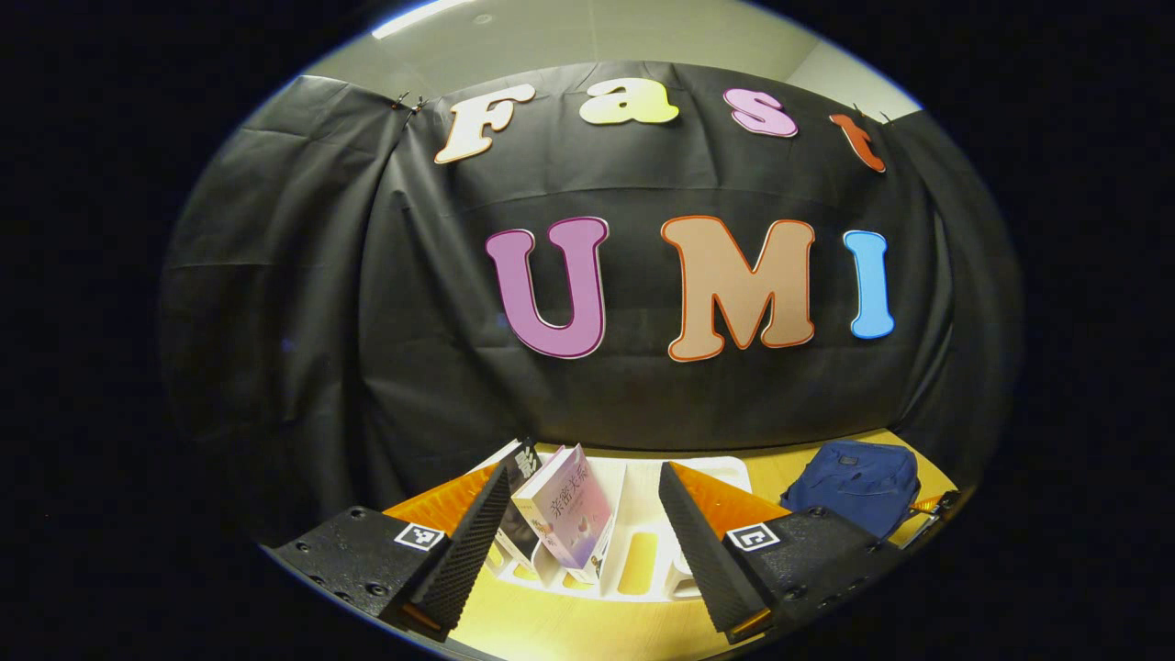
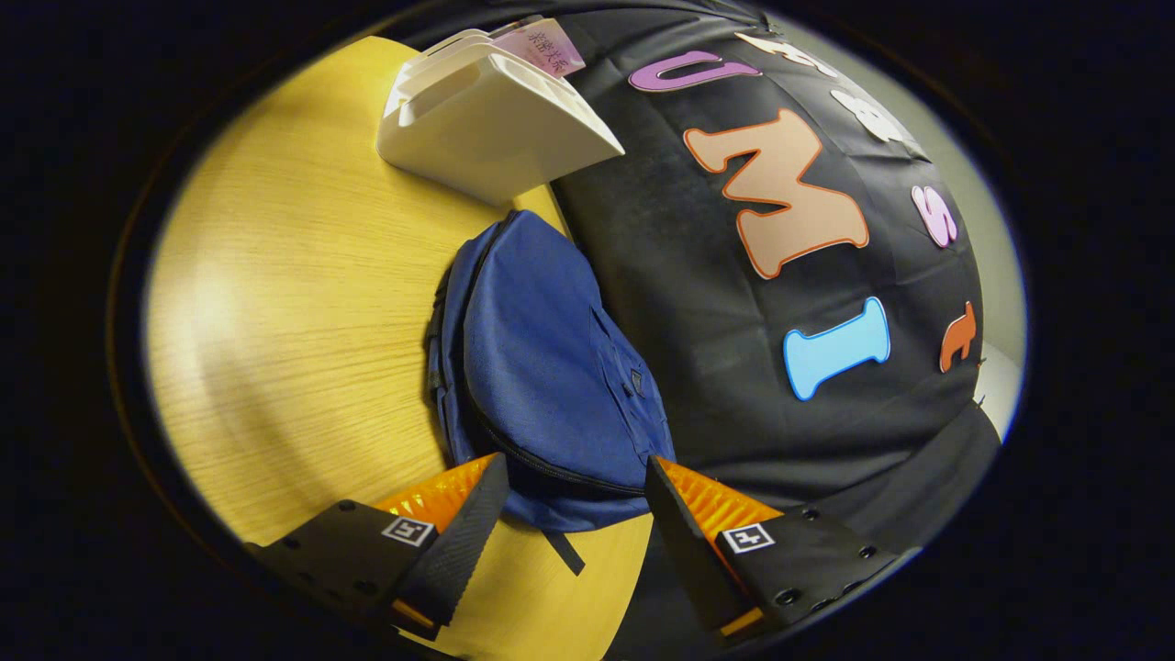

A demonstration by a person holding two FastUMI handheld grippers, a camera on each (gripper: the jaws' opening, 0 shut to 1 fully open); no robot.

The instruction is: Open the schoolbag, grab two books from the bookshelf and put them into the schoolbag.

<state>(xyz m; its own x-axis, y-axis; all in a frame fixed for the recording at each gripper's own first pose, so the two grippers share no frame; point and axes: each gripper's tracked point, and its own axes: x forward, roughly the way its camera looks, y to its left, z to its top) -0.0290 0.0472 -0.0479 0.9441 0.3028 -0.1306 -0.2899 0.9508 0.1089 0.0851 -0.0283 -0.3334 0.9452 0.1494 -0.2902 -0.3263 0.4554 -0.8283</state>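
We have the right gripper [image 2: 574, 514] nosed up to the dark blue fabric schoolbag [image 2: 542, 367], jaws apart with nothing between them. The schoolbag lies flat on the pale wooden table [image 2: 294, 303], zip closed by the look of it, its long axis running away from our jaws toward the white plastic bookshelf [image 2: 486, 128] just beyond its far end. Our left gripper [image 1: 587, 542], also spread and empty, faces that bookshelf. We count one schoolbag, one bookshelf, and two books: a pink-covered book [image 1: 565, 514] and a dark-covered book [image 1: 525, 464].
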